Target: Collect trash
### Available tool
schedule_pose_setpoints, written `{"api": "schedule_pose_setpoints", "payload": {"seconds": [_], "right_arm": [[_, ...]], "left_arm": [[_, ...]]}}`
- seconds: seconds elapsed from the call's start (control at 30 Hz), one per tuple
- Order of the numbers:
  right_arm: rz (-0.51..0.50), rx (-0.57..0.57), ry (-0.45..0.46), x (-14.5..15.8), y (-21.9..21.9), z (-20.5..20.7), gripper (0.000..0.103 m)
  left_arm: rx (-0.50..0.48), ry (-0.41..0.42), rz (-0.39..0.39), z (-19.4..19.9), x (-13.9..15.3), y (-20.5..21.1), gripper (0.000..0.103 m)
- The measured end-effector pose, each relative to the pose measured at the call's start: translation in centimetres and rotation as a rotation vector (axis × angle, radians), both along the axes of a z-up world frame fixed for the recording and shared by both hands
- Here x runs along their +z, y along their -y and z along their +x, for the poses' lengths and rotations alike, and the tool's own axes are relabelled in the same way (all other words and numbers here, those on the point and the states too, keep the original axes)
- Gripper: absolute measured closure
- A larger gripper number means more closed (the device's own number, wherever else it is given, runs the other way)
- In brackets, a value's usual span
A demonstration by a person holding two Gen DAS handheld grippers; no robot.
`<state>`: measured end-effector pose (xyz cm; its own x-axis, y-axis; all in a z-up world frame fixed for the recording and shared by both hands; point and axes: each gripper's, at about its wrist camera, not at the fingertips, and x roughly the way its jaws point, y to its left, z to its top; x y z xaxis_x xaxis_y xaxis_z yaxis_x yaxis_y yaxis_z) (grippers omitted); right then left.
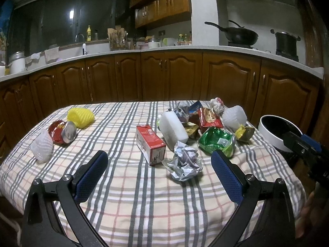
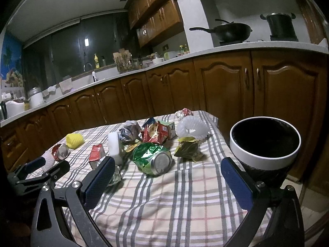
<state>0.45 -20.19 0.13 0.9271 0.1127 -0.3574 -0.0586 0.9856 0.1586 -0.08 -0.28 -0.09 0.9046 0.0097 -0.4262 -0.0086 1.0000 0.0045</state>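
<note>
Checked tablecloth [image 1: 144, 205] littered with trash; white-rimmed bin [image 2: 265, 160] standing off its right edge. Both grippers spread wide, empty, above the near edge: left gripper [image 1: 159, 160], right gripper [image 2: 167, 167]. Crushed green can [image 2: 153, 158], red carton [image 1: 151, 144], crumpled paper ball [image 1: 185, 163] nearest.
</note>
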Motion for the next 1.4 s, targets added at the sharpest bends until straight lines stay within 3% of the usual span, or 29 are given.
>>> {"api": "schedule_pose_setpoints", "payload": {"seconds": [0.47,0.83,1.0,1.17,1.23,1.4], "right_arm": [[0.011,-0.002,-0.014,-0.4,0.0,0.1,0.0],[0.032,0.01,-0.086,-1.3,-0.4,1.8,0.0],[0.062,0.023,-0.147,-1.7,-0.2,3.5,0.006],[0.1,0.026,-0.222,-2.1,0.7,6.3,0.023],[0.124,0.031,-0.252,-2.5,1.3,7.4,0.025],[0.161,0.042,-0.323,-3.3,3.5,11.3,0.031]], "left_arm": [[-0.02,-0.029,0.0,0.8,-0.6,0.7,0.001],[-0.07,-0.14,-0.053,3.5,-1.9,1.2,0.002],[-0.108,-0.209,-0.07,5.6,-2.5,1.8,0.015],[-0.12,-0.256,-0.068,7.3,-3.2,2.2,0.021],[-0.124,-0.271,-0.061,7.8,-3.4,2.4,0.024],[-0.135,-0.32,-0.057,9.4,-4.2,2.5,0.04]]}}
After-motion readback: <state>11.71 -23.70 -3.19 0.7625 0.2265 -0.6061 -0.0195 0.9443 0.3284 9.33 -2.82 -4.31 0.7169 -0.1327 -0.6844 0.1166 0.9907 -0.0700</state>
